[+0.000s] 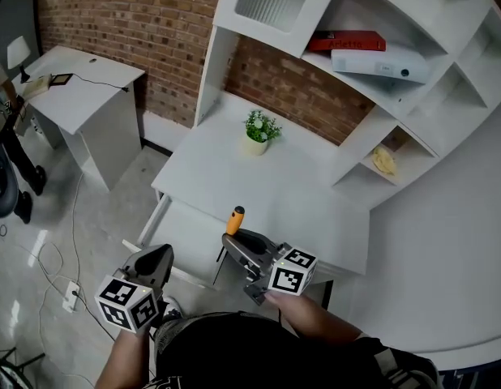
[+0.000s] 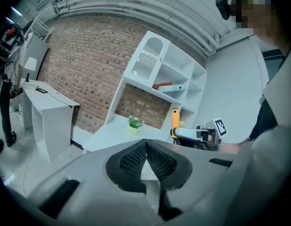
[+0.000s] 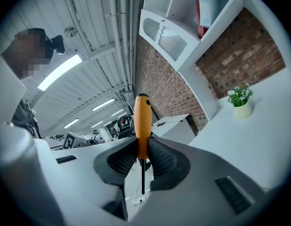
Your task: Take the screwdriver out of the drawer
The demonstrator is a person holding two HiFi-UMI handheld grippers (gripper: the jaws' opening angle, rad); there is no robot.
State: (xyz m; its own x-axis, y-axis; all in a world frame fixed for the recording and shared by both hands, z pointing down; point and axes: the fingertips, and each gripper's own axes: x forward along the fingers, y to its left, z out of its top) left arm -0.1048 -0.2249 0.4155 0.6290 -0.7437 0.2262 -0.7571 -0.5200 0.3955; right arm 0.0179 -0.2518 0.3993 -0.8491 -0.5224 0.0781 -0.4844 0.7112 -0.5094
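Screwdriver (image 3: 142,121) upright between jaws of right gripper (image 3: 142,149)

The screwdriver (image 3: 142,121) has a smooth, slightly glossy orange plastic handle and a thin dark metal shaft. The right gripper (image 3: 142,149) has a matt grey plastic body; its jaws carry black, finely ribbed pads (image 3: 121,162). The bench (image 1: 226,160) is smooth matt white, the wall (image 1: 129,23) rough red brick.

Two grippers, left gripper (image 1: 161,252) and right gripper (image 1: 234,238); one orange-handled screwdriver (image 1: 235,219), one green potted plant (image 1: 259,131), one red book (image 1: 346,41), one white binder (image 1: 380,61).
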